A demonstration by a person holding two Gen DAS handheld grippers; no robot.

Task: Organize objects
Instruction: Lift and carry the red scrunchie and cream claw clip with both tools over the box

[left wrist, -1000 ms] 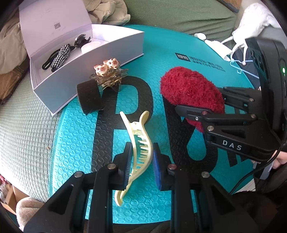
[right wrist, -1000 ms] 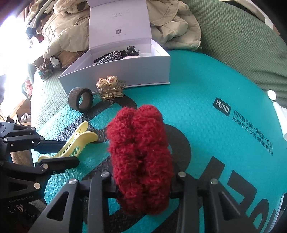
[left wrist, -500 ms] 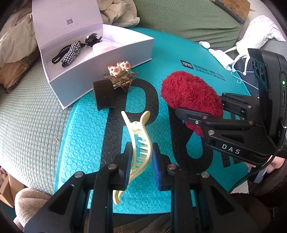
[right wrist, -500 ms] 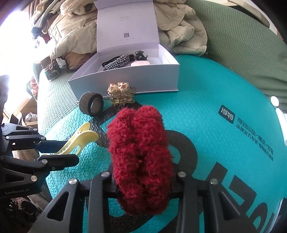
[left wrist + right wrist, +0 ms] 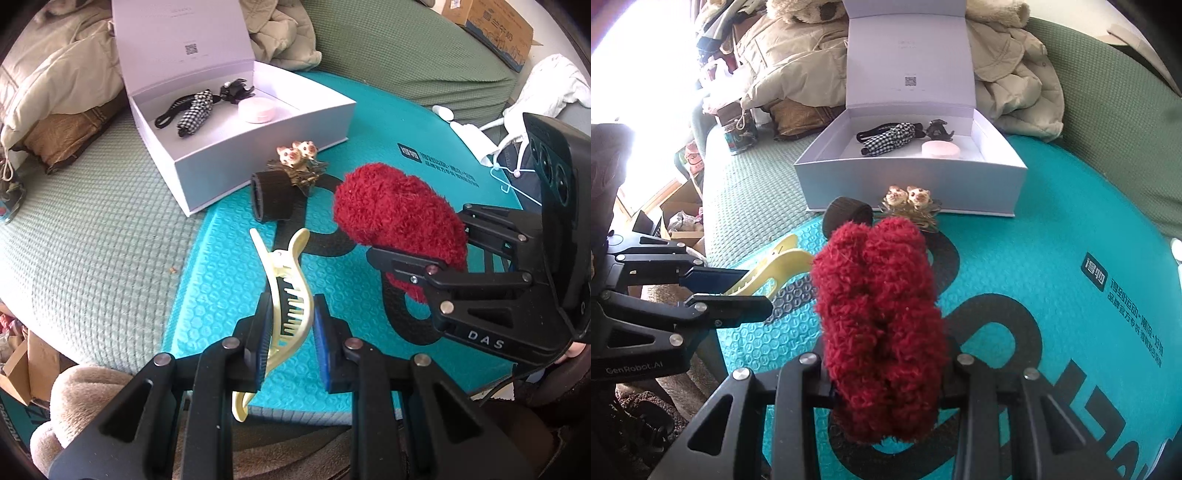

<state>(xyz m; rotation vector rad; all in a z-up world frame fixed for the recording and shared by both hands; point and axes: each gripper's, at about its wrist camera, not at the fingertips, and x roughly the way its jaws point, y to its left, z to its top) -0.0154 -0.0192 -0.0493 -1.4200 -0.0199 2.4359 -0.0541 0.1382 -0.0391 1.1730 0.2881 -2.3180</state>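
Observation:
My left gripper (image 5: 290,325) is shut on a pale yellow hair claw clip (image 5: 284,295), held off the teal mat (image 5: 221,280). My right gripper (image 5: 882,373) is shut on a fluffy red scrunchie (image 5: 879,325), also lifted; that scrunchie (image 5: 399,218) shows at the right of the left wrist view. Ahead stands an open white box (image 5: 912,181) holding a checked bow band (image 5: 890,138), a black clip and a pink round case (image 5: 940,149). A black roller (image 5: 271,197) and a gold clip with two small animal heads (image 5: 297,160) lie on the mat before the box.
The mat lies on a green textured bed cover (image 5: 92,240). Beige jackets (image 5: 1012,74) are piled behind the box. A cardboard box (image 5: 491,29) and white hangers (image 5: 506,162) lie at the far right. Clutter and cartons stand on the floor at left.
Both grippers have risen and moved toward the open box with the yellow clip and red scrunchie still held. The box now looks closer and more centred.

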